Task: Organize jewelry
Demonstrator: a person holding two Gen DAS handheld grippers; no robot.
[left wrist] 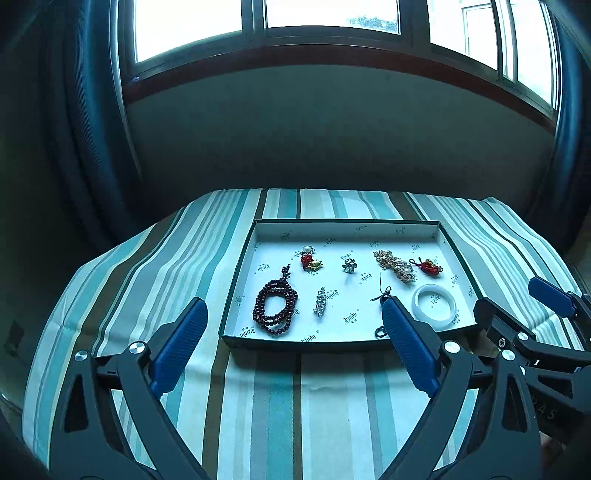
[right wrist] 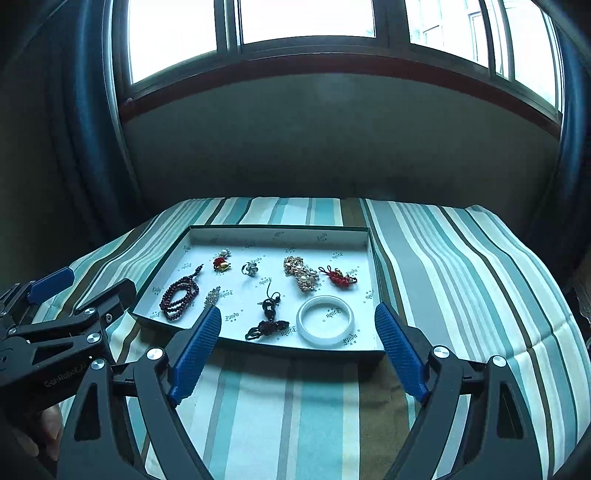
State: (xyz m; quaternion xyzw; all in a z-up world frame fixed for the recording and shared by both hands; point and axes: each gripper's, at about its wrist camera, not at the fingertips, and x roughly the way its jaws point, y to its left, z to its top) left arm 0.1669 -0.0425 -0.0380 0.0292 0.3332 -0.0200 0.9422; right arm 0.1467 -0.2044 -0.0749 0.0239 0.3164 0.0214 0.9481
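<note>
From the left wrist, my left gripper [left wrist: 291, 310] stood wide apart and empty, the box [left wrist: 236, 295] of jewelry lying between and beyond its fingertips, bare striped cloth [left wrist: 266, 398] beneath. From the right wrist, my right gripper [right wrist: 299, 317] gaped empty too, fingertips over the box's near edge, white bangle [right wrist: 325, 320] between them.

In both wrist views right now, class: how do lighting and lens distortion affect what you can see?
Left wrist view: the window is blown out white and the wall below it dark, yet the tray stays legible. Right wrist view: the same backlight; the fisheye bends the window frame and the striped cloth.
</note>
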